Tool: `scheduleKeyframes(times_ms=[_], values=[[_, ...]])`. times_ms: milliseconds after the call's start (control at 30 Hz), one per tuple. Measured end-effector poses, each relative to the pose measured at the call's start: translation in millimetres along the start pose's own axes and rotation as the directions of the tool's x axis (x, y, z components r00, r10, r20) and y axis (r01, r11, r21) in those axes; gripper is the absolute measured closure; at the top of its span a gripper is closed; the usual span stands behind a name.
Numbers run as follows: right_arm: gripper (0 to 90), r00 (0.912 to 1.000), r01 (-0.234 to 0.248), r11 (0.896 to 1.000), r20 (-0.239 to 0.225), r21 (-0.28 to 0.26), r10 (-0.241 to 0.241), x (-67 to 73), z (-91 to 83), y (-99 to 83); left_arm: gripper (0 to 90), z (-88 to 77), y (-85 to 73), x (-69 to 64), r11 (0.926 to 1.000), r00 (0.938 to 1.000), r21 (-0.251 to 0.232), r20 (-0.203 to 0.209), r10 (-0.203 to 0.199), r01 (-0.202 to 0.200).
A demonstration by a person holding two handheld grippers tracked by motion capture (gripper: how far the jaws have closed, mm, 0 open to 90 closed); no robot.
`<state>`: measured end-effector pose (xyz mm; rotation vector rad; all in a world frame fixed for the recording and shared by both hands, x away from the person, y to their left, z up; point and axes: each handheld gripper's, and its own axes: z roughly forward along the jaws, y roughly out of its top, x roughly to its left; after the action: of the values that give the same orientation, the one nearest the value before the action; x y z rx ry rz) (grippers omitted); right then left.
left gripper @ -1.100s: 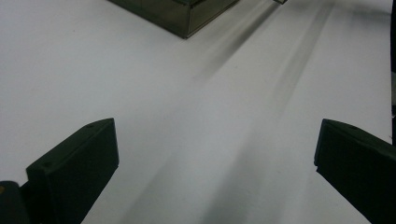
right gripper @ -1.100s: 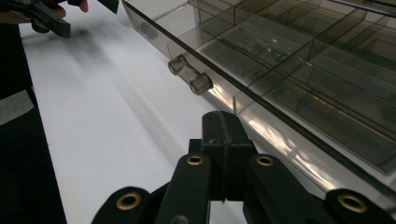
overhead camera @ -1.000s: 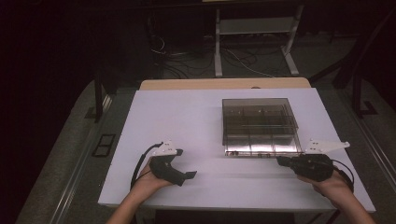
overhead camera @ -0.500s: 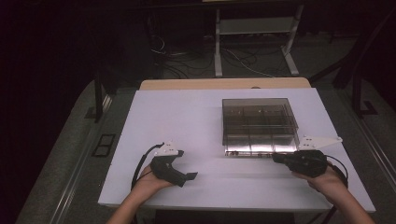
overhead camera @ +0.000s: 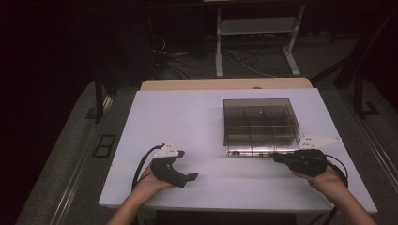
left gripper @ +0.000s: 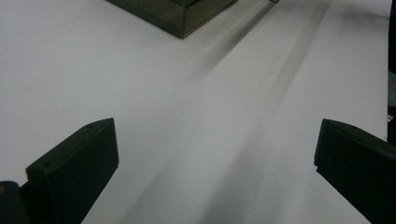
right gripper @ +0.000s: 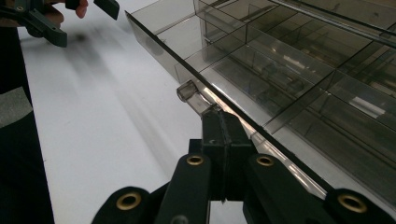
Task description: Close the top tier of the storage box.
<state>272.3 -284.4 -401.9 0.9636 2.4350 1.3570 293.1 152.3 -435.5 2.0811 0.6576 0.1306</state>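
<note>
Lifting the lid looks like the step in hand: the smoky box (overhead camera: 260, 125) sits right of centre on the table (overhead camera: 187, 117); the right gripper (overhead camera: 278, 158) presses closed at its front latch (right gripper: 192, 96); the left gripper (overhead camera: 190, 177) rests gaping, well apart; next, probably, a gentle upward pull.

A dim room around one lit white tabletop

The flat white rectangular tabletop (overhead camera: 187, 122) is the brightest surface; a pale wooden board (overhead camera: 197, 84) shows along its far edge. Grey carpeted floor (overhead camera: 61, 154) lies past its left and right edges, with a small dark rectangular floor plate (overhead camera: 104, 145) off the left edge. Beyond the far edge, a white metal frame stand (overhead camera: 256, 44) rises over loose dark cables (overhead camera: 187, 61), and the rest sinks into black shadow.
</note>
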Motion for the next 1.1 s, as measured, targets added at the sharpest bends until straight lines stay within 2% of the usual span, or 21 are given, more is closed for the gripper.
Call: scheduleKeyframes(times_ms=[1100], values=[[88.8,0.9999,0.002,1.0,0.011,0.004,-0.002,-6.1,5.5,8.1,0.0,-0.2,-1.5,0.8,0.9999,0.9999,0.012,-0.01,0.005,-0.004]])
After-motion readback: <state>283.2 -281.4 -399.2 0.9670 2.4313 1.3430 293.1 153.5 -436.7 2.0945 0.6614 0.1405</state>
